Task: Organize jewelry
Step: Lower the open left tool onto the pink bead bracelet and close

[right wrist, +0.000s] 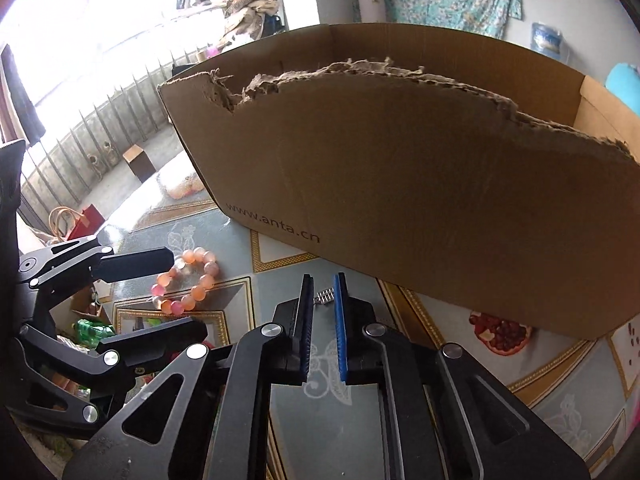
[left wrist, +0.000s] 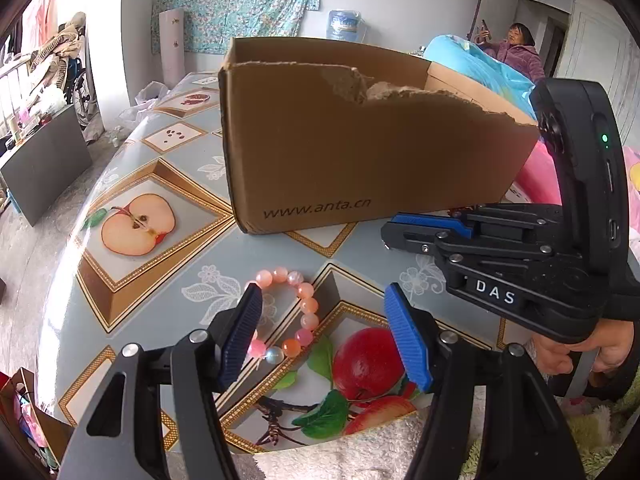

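Observation:
A pink and orange bead bracelet [left wrist: 298,312] lies flat on the fruit-pattern tablecloth. My left gripper [left wrist: 324,332] is open, its left finger over the bracelet's left side. The bracelet also shows in the right wrist view [right wrist: 188,280], between the left gripper's fingers [right wrist: 136,264]. My right gripper [right wrist: 324,292] is nearly shut on a small silver jewelry piece [right wrist: 326,296] held at its fingertips, just in front of the torn brown cardboard box [right wrist: 400,168]. In the left wrist view the right gripper [left wrist: 394,228] sits close to the box [left wrist: 360,148].
The tablecloth [left wrist: 160,168] covers a table whose left edge drops to the floor. A white fluffy cloth [left wrist: 360,448] lies at the near edge. A person [left wrist: 520,48] sits at the back right behind blue bedding.

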